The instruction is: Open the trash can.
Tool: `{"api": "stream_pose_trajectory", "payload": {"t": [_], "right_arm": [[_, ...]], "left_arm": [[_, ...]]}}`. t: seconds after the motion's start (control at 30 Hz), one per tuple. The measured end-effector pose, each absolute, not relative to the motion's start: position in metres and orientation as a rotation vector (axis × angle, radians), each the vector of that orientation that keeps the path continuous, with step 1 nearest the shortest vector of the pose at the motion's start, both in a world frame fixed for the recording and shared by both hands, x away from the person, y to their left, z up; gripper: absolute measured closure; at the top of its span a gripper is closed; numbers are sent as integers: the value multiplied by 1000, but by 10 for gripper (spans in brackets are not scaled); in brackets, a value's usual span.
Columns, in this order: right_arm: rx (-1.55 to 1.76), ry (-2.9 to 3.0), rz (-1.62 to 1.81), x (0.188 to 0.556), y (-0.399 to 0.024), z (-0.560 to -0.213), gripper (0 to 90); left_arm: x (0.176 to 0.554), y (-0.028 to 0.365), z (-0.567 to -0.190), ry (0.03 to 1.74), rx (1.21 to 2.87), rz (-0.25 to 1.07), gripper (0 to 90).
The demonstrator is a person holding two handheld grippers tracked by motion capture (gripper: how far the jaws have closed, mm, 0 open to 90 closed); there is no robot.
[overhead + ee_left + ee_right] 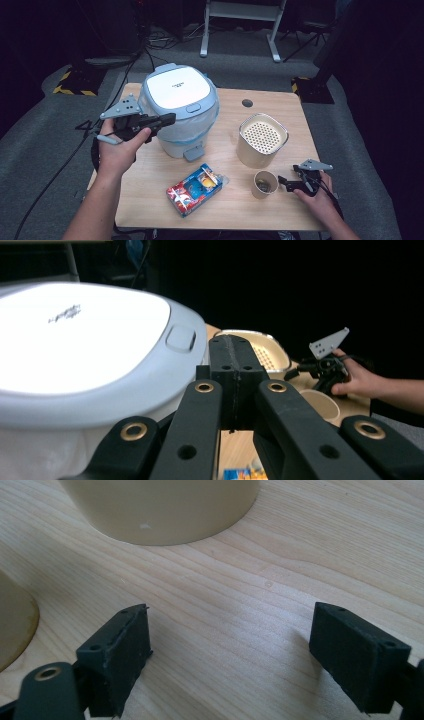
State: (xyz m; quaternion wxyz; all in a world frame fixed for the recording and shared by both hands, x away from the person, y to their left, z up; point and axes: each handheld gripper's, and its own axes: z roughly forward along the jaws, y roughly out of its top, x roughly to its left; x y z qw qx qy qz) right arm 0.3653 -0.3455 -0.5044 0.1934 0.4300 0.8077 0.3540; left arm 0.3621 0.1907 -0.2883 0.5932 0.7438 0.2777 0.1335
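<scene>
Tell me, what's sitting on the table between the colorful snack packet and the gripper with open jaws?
A small paper cup sits between the snack packet and the right gripper, seen in the high view.

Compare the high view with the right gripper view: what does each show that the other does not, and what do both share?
High view alone: the lidded white bin, the colourful packet and the shut left gripper.

Right gripper view alone: the open right gripper seen close, nothing between its jaws.

Both: the wooden table, the beige canister and the paper cup.
</scene>
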Motion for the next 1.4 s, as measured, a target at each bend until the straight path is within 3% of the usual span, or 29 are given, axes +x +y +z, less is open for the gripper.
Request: {"api": "stream_pose_trajectory", "payload": {"t": [0.7, 1.13, 1.27, 1.4], "right_arm": [[1206, 2266, 993, 365, -346, -504, 165], [1207, 2266, 993, 365, -345, -504, 165], [1207, 2266, 993, 365, -345, -504, 165], [1206, 2266, 993, 365, -345, -504, 165]], "left_arm": [[407, 144, -287, 693, 1860, 386, 900], [411, 135, -288, 716, 1911, 433, 900], [409, 130, -286, 738, 1933, 509, 900], [410, 131, -287, 748, 1914, 478, 900]]}}
